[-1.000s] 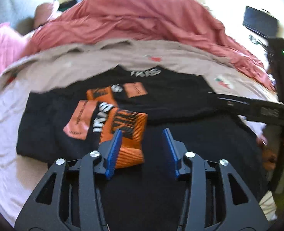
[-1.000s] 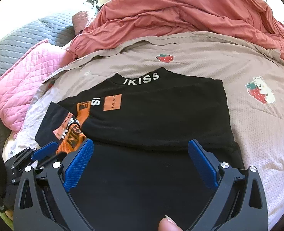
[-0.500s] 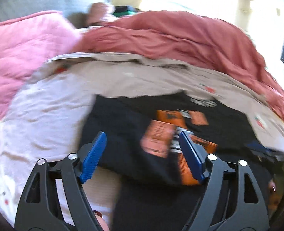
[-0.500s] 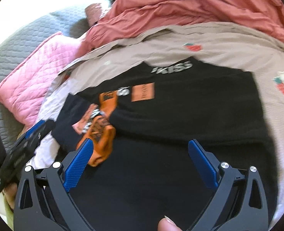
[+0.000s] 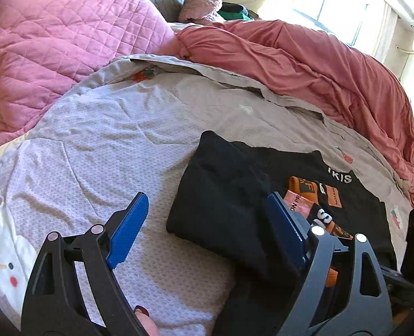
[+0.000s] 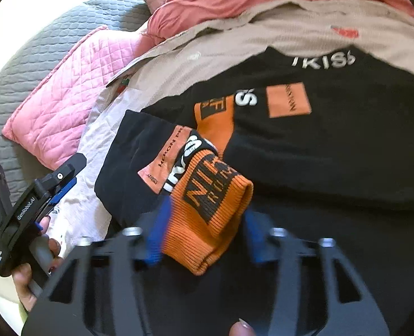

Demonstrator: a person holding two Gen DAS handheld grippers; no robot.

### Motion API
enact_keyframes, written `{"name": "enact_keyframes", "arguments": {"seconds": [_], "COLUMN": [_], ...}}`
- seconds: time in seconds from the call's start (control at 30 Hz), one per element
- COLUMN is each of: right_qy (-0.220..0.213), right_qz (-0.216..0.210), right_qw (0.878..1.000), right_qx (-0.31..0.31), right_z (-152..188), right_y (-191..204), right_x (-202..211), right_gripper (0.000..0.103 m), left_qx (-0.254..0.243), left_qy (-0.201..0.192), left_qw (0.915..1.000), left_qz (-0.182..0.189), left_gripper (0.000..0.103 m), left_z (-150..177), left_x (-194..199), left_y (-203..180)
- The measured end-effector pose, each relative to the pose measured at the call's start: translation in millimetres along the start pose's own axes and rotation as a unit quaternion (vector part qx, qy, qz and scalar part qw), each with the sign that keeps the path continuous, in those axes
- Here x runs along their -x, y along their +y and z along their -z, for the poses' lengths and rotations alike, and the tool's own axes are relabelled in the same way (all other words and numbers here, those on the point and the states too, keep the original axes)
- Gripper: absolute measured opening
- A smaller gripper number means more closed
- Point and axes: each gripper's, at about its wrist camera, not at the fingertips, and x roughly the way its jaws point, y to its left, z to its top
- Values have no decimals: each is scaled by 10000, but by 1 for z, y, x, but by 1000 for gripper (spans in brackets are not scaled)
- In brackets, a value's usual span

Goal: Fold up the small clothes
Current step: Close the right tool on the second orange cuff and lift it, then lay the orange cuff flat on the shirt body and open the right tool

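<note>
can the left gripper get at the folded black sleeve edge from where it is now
Probably yes. The left gripper is open, its jaws having just been opening, with the black top's folded sleeve lying uncovered just ahead between its fingers; nothing blocks it.

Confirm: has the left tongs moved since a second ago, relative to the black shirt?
Yes. The left tongs slid left off the orange cuff, now straddling the black shirt sleeve's left edge over the bedsheet, and have just been opening.

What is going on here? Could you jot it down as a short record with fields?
Surface: beige strawberry-print bedsheet
Garment: black sweatshirt with orange patches, laid flat
Sleeve end: orange ribbed knit cuff, between the right claw's blue pads, which have just been closing
Left claw: open, holding nothing, at the sweatshirt's folded edge
Behind: pink quilted pillow, coral duvet
</note>
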Motion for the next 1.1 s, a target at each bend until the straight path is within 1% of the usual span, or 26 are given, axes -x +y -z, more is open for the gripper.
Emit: {"name": "enact_keyframes", "arguments": {"seconds": [0.03, 0.1, 0.27, 0.4, 0.5, 0.57, 0.7, 0.8, 0.9, 1.03, 1.1], "right_qy": [-32, -155, -602, -980, -1267, -1385, -1373, -1218, -1034, -866, -822], "right_qz": [-25, -63, 75, 265, 611, 876, 1329, 1605, 1788, 1881, 1878], "right_qw": [10000, 9995, 9932, 9850, 9771, 9735, 9716, 9723, 9733, 9755, 9766], "right_qx": [38, 253, 990, 1398, 1598, 1597, 1395, 1189, 1002, 744, 652], "right_z": [0, 0, -10, -25, -38, -46, -60, -66, -66, -59, -55], "right_y": [1, 9, 30, 35, 26, 11, -24, -51, -74, -101, -107], "right_x": [1, 7, 39, 73, 97, 111, 124, 123, 117, 107, 103], "right_gripper": [12, 6, 5, 5, 5, 5, 5, 5, 5, 5, 5], "left_qx": [2, 12, -15, -104, -140, -159, -221, -317, -438, -372, -502], "left_qy": [-6, -25, -174, -323, -396, -407, -391, -384, -358, -64, 70], "left_qw": [10000, 10000, 9998, 9994, 9990, 9990, 9989, 9987, 9984, 9992, 9987], "left_qz": [3, 10, 67, 120, 126, 133, 90, 72, 71, 96, 3], "left_gripper": [79, 79, 79, 79, 79, 79, 79, 79, 79, 80, 80], "left_z": [0, 0, -2, -2, -2, -2, 0, 1, 3, 0, -7], "left_x": [0, 1, 6, 11, 13, 13, 11, 10, 9, 2, -4], "left_y": [0, 1, -1, -6, -8, -9, -11, -14, -21, -34, -52]}}
